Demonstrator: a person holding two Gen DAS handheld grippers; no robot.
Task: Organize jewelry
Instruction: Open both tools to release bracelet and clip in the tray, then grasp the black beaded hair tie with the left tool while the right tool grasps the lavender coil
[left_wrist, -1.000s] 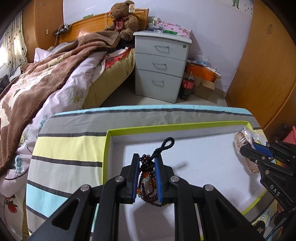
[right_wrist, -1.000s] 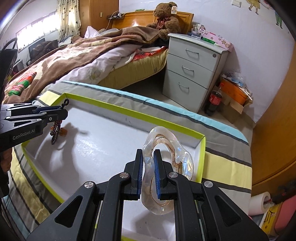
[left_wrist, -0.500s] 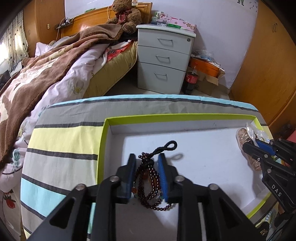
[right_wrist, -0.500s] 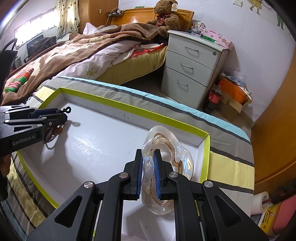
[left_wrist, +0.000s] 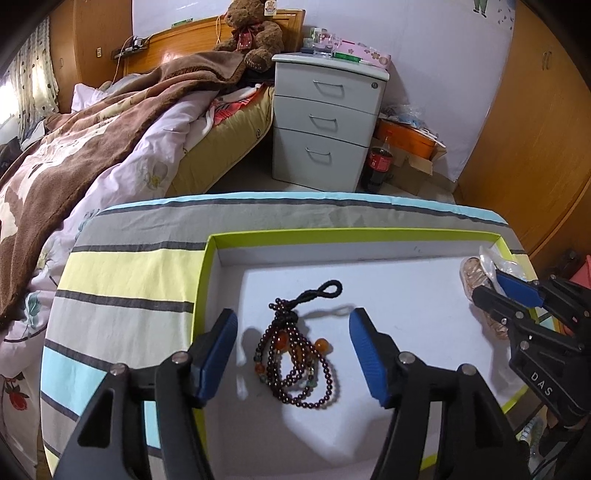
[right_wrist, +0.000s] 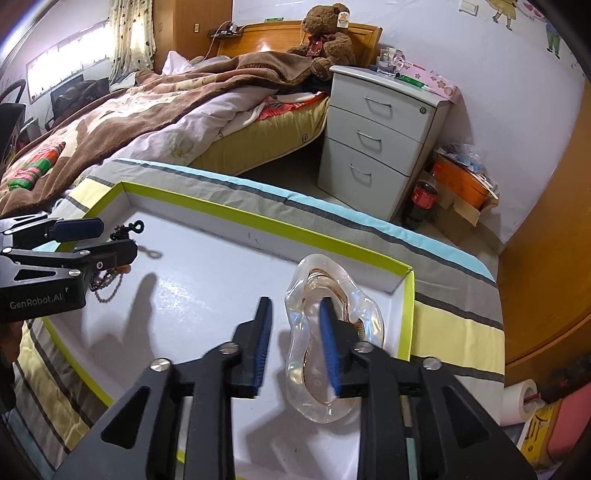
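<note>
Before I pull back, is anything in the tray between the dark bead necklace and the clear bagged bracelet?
Nothing visible: bare white floor of the green-rimmed tray separates the dark bead necklace from the clear bagged bracelet.

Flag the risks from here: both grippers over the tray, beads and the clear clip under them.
1. The right gripper is opening, but one finger sits inside the clear clip's loop; pulling back could drag it out of the tray.
2. The left gripper is opening astride the bead bracelet; its loose strands could catch a pad as it withdraws.
</note>
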